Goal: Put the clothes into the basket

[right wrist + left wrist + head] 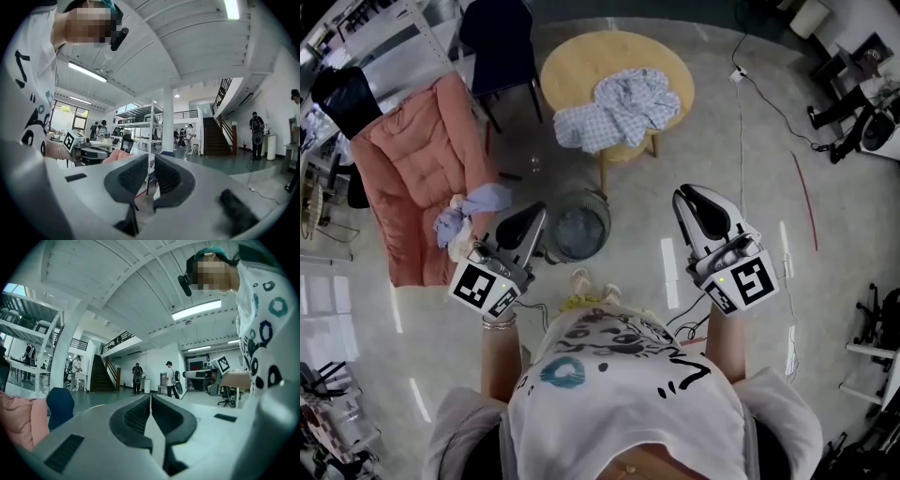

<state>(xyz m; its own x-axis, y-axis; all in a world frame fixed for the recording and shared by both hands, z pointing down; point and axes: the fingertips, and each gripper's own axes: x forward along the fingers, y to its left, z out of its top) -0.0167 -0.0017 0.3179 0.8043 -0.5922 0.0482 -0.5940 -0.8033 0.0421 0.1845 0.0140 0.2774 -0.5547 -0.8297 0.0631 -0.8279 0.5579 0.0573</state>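
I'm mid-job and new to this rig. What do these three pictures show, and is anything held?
There is no robot arm: a person holds a two-jaw tool in each hand. The head view looks steeply down from their head and shows the left gripper and right gripper. The other two pictures look along each gripper's own jaws. Checked clothes lie on the round table, a lilac garment lies on the pink couch, and the basket stands on the floor. The left jaws are together, the right slightly apart, and both are empty.
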